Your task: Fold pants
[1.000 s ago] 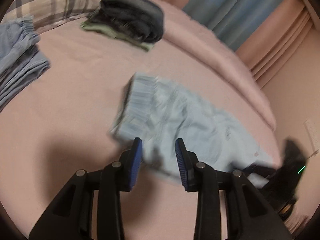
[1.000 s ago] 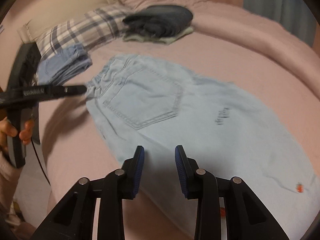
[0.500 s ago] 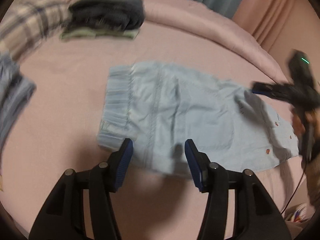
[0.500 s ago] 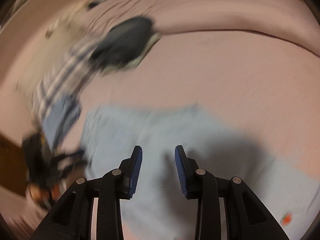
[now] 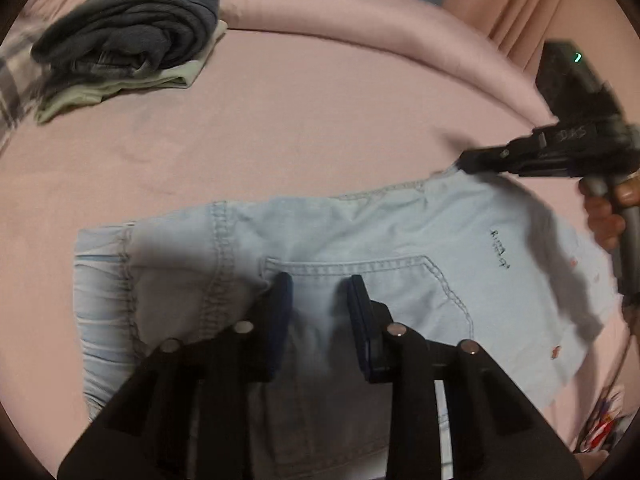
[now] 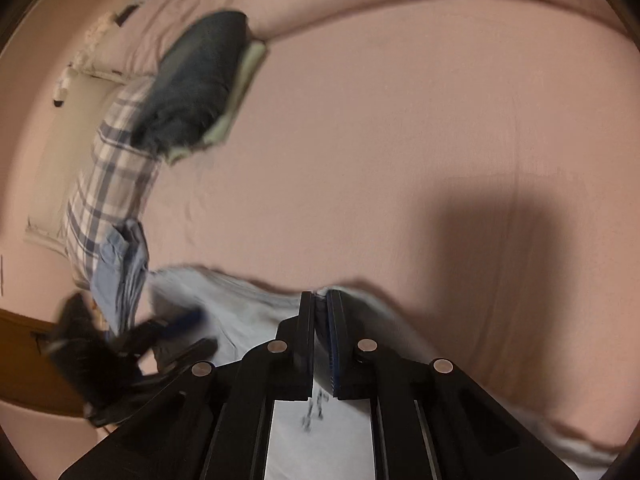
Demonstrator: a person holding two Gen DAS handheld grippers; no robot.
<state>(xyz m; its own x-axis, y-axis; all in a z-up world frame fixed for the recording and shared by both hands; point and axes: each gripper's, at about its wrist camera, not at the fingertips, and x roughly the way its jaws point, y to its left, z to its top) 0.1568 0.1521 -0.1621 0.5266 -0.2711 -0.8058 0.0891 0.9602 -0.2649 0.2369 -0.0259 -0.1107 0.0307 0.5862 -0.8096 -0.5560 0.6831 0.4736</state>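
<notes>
Hovering apart-fingered over the back pocket, the left claw (image 5: 320, 300) grips nothing; the right claw (image 6: 320, 300) pinches the far edge of the pale pants (image 5: 360, 232). Beyond lies bare pink bed (image 5: 320, 120), then folded clothes (image 5: 132, 28) far left.

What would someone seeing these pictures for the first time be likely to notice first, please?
Probably the light blue pants spread flat across the pink bed, back pocket facing up. Next, the right tool, shut on the pants' far edge, while the left tool hangs open above the pocket. At the far left of the bed lies a stack of folded dark clothes.
</notes>
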